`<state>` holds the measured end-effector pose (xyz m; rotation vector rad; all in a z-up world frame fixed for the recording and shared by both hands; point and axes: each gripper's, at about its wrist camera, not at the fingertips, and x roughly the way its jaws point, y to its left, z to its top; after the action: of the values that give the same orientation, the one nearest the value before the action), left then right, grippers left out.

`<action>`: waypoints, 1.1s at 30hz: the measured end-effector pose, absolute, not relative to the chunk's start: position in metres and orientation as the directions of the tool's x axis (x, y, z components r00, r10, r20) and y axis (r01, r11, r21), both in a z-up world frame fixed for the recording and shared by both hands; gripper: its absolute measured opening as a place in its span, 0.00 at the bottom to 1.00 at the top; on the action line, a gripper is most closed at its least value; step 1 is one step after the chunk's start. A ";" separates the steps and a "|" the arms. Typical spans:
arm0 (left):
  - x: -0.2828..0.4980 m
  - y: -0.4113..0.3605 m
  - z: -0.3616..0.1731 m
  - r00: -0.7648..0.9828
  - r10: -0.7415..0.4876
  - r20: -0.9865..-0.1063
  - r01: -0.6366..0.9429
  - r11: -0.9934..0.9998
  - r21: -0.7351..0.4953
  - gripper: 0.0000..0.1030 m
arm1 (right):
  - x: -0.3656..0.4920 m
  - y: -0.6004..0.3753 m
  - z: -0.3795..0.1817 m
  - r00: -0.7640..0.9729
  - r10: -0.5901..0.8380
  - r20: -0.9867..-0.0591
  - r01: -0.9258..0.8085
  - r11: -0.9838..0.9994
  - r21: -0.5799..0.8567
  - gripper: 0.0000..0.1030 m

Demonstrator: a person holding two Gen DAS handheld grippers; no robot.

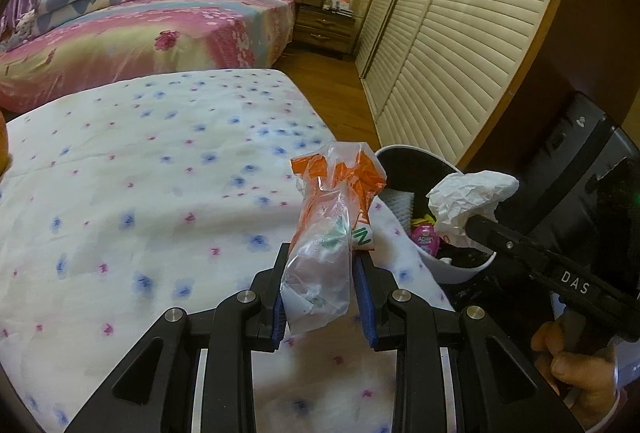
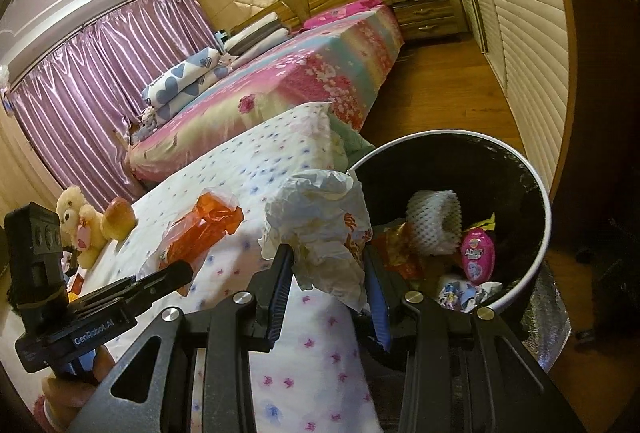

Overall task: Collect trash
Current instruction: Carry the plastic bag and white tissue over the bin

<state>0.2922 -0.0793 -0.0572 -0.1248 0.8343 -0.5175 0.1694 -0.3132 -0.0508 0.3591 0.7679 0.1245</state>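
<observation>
Left gripper (image 1: 320, 289) pinches the bag (image 1: 328, 233) upright over the bed's (image 1: 140, 193) right edge. Right gripper (image 2: 326, 273) pinches paper (image 2: 320, 221) at the bin (image 2: 524, 273) rim, nearer it.

A thin, glossy plastic bag (image 1: 320, 245), clear and orange, was crinkled. The wad of paper (image 2: 320, 229) looked matt and creased. Soft printed cloth covered the bed (image 1: 140, 193); the floor (image 2: 452, 93) at upper right was polished wood.
</observation>
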 end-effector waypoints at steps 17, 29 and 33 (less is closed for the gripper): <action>0.303 -0.104 -0.061 0.538 -0.508 -0.672 0.424 0.853 -0.306 0.27 | 0.164 -0.335 -0.055 0.722 0.203 -0.661 0.075 0.927 0.367 0.35; 0.311 -0.128 -0.063 0.519 -0.516 -0.681 0.454 0.842 -0.292 0.27 | 0.160 -0.353 -0.057 0.727 0.176 -0.664 0.115 0.922 0.370 0.35; 0.313 -0.137 -0.064 0.517 -0.516 -0.683 0.464 0.839 -0.283 0.27 | 0.159 -0.359 -0.058 0.728 0.168 -0.665 0.127 0.920 0.372 0.35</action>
<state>0.3132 -0.1373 -0.0642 -0.0680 0.8426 -0.5886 0.1595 -0.3591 -0.0581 0.4131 0.7612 0.0229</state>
